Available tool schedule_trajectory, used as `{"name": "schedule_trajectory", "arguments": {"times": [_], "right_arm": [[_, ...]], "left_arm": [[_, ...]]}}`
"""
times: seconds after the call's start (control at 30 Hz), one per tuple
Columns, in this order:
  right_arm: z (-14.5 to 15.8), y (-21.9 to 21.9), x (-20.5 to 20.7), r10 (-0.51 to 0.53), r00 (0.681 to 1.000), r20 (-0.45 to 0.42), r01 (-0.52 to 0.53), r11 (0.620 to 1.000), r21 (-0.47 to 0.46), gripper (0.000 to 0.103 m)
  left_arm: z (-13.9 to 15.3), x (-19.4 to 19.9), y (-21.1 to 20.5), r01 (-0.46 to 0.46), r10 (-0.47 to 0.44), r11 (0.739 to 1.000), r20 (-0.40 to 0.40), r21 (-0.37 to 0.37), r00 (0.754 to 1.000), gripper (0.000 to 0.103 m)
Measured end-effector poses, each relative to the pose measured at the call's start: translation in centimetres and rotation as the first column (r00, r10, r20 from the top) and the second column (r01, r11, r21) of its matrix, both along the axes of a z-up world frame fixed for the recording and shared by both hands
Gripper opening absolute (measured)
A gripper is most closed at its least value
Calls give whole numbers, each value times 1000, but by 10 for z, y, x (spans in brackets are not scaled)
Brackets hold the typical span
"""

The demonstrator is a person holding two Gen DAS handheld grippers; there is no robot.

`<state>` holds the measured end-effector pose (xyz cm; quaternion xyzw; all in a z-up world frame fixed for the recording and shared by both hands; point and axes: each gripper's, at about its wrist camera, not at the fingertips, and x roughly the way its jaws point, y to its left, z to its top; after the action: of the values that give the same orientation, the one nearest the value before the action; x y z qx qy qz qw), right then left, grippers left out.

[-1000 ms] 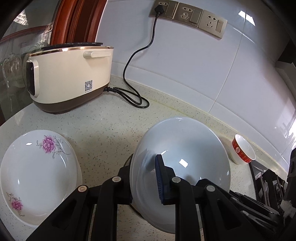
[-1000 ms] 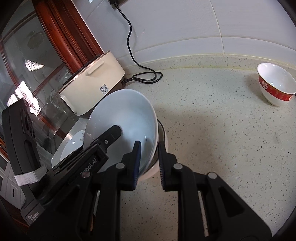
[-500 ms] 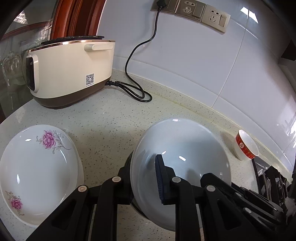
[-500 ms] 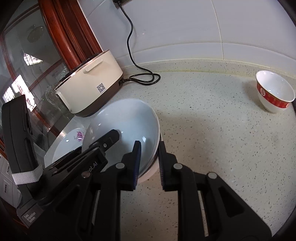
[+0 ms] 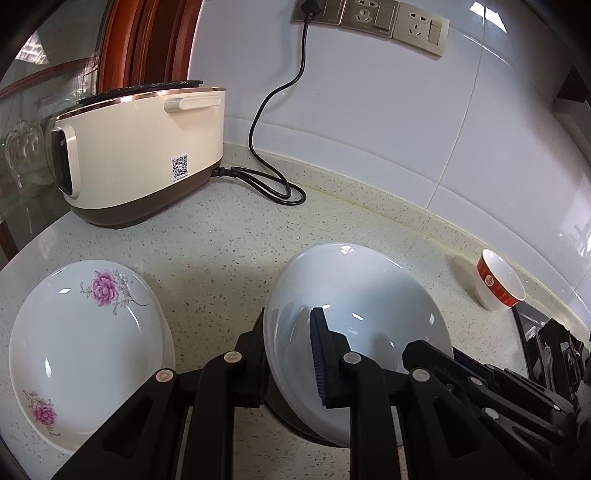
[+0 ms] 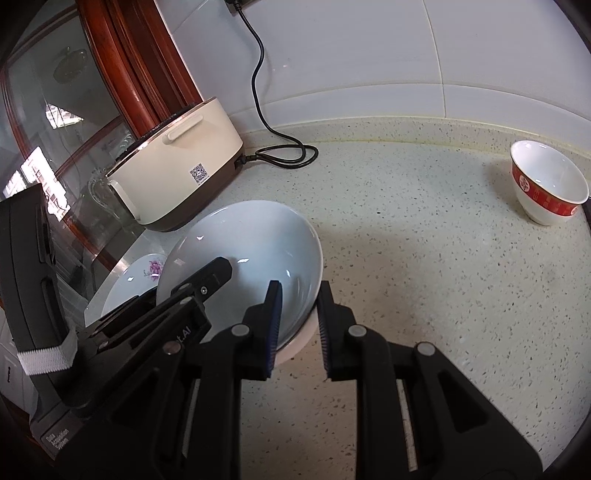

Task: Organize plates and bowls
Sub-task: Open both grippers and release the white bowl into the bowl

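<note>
A plain white bowl [image 5: 362, 291] is held between both grippers, just above or on the speckled counter. My left gripper [image 5: 290, 350] is shut on its left rim, one finger inside, one outside. My right gripper [image 6: 297, 317] clamps its right rim [image 6: 295, 258] the same way. A white plate with pink flowers [image 5: 85, 347] lies on the counter to the left; it also shows in the right wrist view [image 6: 136, 277], partly hidden by the bowl. A small red-and-white bowl [image 5: 498, 280] stands upright near the wall at right, also in the right wrist view [image 6: 546, 184].
A cream rice cooker [image 5: 140, 155] stands at the back left, its black cord [image 5: 269, 177] coiled on the counter and plugged into the wall socket [image 5: 310, 11]. A wooden-framed glass cabinet [image 6: 74, 110] is at the left. The counter edge curves past the flowered plate.
Both grippers with the white bowl have pulled back and lowered slightly; the flowered plate comes further into the right wrist view. The grips have not changed.
</note>
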<state>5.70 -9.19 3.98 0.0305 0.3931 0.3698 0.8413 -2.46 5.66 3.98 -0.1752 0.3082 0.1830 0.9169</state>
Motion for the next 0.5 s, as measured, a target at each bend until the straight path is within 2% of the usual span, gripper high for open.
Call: {"name": "schedule_trajectory", "arguments": {"times": [0.5], "right_arm": [[-6, 0, 6, -5, 999, -46, 4, 1000, -9, 23]], "left_arm": [[2, 3, -4, 15, -13, 997, -26, 77, 1000, 24]]}}
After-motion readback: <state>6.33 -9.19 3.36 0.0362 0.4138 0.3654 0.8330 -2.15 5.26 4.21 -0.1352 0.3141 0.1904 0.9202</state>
